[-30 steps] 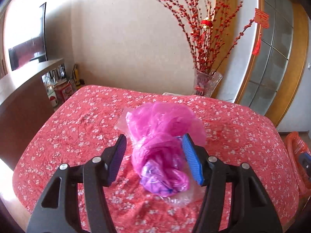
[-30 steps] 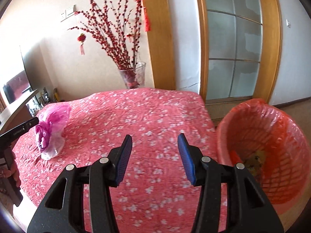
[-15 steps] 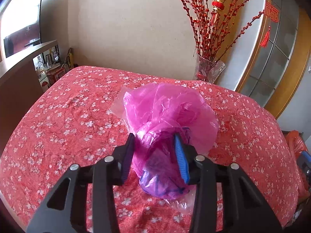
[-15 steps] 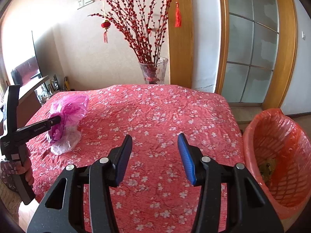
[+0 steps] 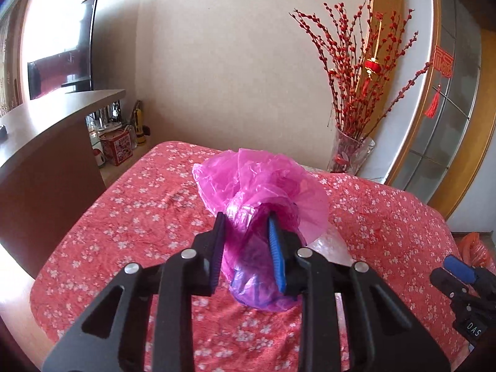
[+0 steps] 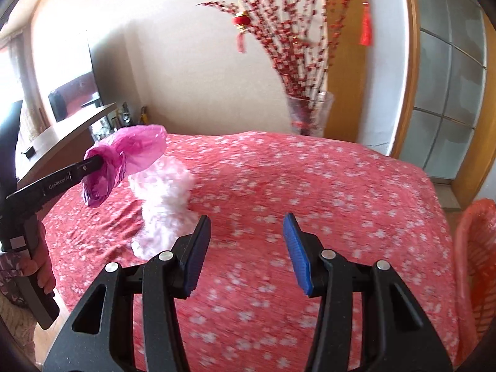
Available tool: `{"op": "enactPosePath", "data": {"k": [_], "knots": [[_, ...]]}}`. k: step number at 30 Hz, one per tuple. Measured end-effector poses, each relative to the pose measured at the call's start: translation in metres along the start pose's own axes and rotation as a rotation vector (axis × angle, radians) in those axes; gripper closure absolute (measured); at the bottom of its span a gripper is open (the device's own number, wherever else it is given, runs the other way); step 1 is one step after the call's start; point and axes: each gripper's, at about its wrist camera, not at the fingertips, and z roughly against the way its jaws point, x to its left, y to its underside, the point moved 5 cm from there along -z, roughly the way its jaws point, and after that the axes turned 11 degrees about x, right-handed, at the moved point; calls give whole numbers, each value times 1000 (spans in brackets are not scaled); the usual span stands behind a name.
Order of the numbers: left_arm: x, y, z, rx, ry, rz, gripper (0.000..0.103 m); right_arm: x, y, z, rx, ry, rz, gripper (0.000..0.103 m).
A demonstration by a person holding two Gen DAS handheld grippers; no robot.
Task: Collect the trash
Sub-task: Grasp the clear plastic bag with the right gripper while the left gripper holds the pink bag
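A crumpled pink plastic bag [image 5: 260, 192] sits between the pads of my left gripper [image 5: 246, 217], whose jaws are closing and squeeze its lower, purplish part. In the right wrist view the pink bag [image 6: 130, 152] hangs clear of the red flowered tablecloth [image 6: 310, 179], held by the left gripper [image 6: 96, 162]. A clear plastic wrapper [image 6: 164, 198] stands on the cloth just below and behind it. My right gripper [image 6: 246, 217] is open over the cloth with nothing between its fingers. The orange lined waste basket [image 6: 477, 248] stands past the table's right edge.
A glass vase [image 5: 350, 152] of red berry branches stands at the table's far edge. A brown counter [image 5: 46, 130] with jars and tins behind it borders the table's left side. The right gripper [image 5: 458, 271] shows at the left wrist view's right edge. A glass-panelled door lies beyond the basket.
The left jaws have narrowed onto the pink bag and raised it off the cloth, leaving the clear wrapper below. The right gripper has swung left, so the basket now sits at the frame's edge.
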Motion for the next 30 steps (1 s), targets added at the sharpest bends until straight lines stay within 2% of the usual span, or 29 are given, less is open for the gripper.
{"op": "enactPosePath", "data": {"k": [8,17,21,23,26,30], "knots": [[34,-5,-1,10,-51,44,76,57,-20,-54,93,-129,21,53],[48,-4,-6,28,-66,58,76,80,-26,-92,184,-131,49,54],[47,-3,-7,32,-64,54,76,82,-19,-98,208,-122,64,67],[45,-3,-8,35,-62,51,76,81,-18,-97,209,-129,67,78],[42,-3,-8,37,-57,47,75,78,-17,-93,202,-124,72,83],[36,-2,-10,41,-49,33,75,70,-15,-85,186,-111,58,84]]}}
